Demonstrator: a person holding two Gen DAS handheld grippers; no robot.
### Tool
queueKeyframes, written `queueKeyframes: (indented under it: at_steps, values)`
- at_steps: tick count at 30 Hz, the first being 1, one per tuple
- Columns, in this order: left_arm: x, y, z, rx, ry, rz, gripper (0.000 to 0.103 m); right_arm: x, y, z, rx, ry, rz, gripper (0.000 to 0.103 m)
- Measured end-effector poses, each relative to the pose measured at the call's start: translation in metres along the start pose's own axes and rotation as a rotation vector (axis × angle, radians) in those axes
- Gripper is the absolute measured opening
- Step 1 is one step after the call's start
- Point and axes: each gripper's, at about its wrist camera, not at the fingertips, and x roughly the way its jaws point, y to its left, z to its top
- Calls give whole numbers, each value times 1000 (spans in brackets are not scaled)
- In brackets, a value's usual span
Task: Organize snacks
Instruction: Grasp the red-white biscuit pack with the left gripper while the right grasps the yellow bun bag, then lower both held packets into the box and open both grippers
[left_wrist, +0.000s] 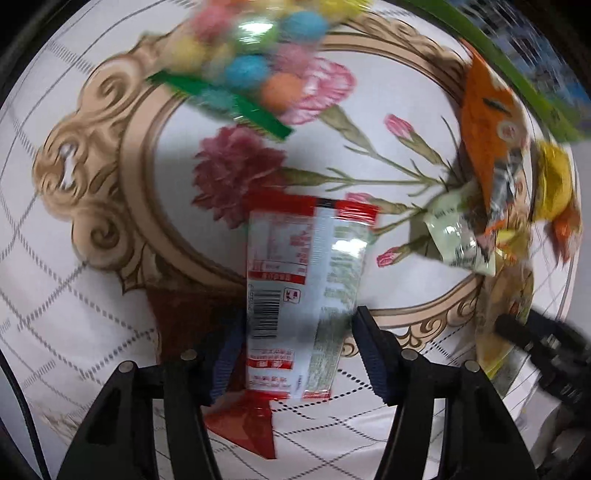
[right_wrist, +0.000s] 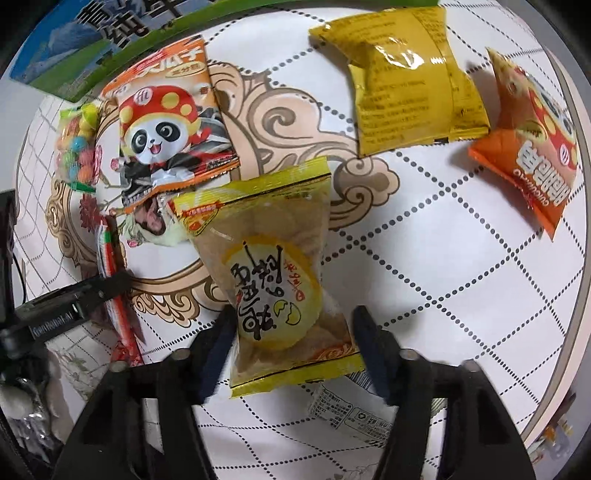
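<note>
A red and white snack packet (left_wrist: 291, 280) lies lengthwise between the fingers of my left gripper (left_wrist: 295, 343), and both pads meet its long edges. In the right wrist view this gripper (right_wrist: 110, 284) shows at the left, with the red packet (right_wrist: 110, 258) seen edge-on. My right gripper (right_wrist: 291, 332) is closed around a yellow packet with black writing (right_wrist: 273, 280). Its left pad touches the packet and its right pad sits at the packet's other edge. Both grippers point steeply down at the tablecloth (right_wrist: 461, 277).
A bag of coloured candy balls (right_wrist: 77, 144) and an orange panda packet (right_wrist: 166, 125) lie at the left. A pale green packet (left_wrist: 458, 236) lies beneath the panda one. A mustard packet (right_wrist: 406, 81) and an orange packet (right_wrist: 528, 147) lie at the far right. A blue and green box (right_wrist: 66, 55) borders the top left.
</note>
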Motion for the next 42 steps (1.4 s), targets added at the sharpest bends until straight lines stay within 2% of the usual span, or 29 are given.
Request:
queueKeyframes:
  at_steps: [1,5,8,10,11,12,13,14,16,21,26,28,30,35,39,42]
  values:
    - [3,-4,-1,42,8,17,59,0,-2,-1,4,-11,1,78]
    - [8,-17,-1,139,23,45,65,-9,-3,6,-29,-60,-44,79]
    - [7,-33,-1,170,19,77,65,-4,3,13,-45,-47,-50,79]
    - [6,-35,-4,146,-6,76,63,3,8,16,-50,-24,-55,79]
    - [4,-39,-4,132,-20,77,59,8,9,14,-55,-8,-61,78]
    - [-3,-42,-1,116,-36,85,51,12,11,12,-57,-1,-63,78]
    - [-6,-40,-3,102,-46,84,49,14,12,9,-57,3,-67,76]
    - [-9,-38,-5,86,-57,81,49,16,14,5,-58,2,-78,68]
    - [-17,-31,-9,56,-76,85,47,18,12,-2,-67,-11,-96,64]
    - [-30,-25,-30,13,-113,77,45,9,13,-18,-47,-35,-60,56]
    - [-67,-30,-49,32,-177,62,45,-13,11,-29,-42,-74,-3,52]
    - [-83,-35,-55,44,-206,59,45,-29,-2,-32,-40,-93,20,51]
    - [-99,-39,-61,60,-233,45,45,-35,6,-30,-39,-110,40,50]
    - [-152,-59,-63,89,-314,-28,45,-79,-4,-36,-46,-166,107,50]
    - [-206,-79,-49,131,-382,-91,45,-139,-8,-30,-48,-238,161,49]
    - [-234,-94,-18,157,-423,-135,45,-181,-14,-19,-44,-312,204,49]
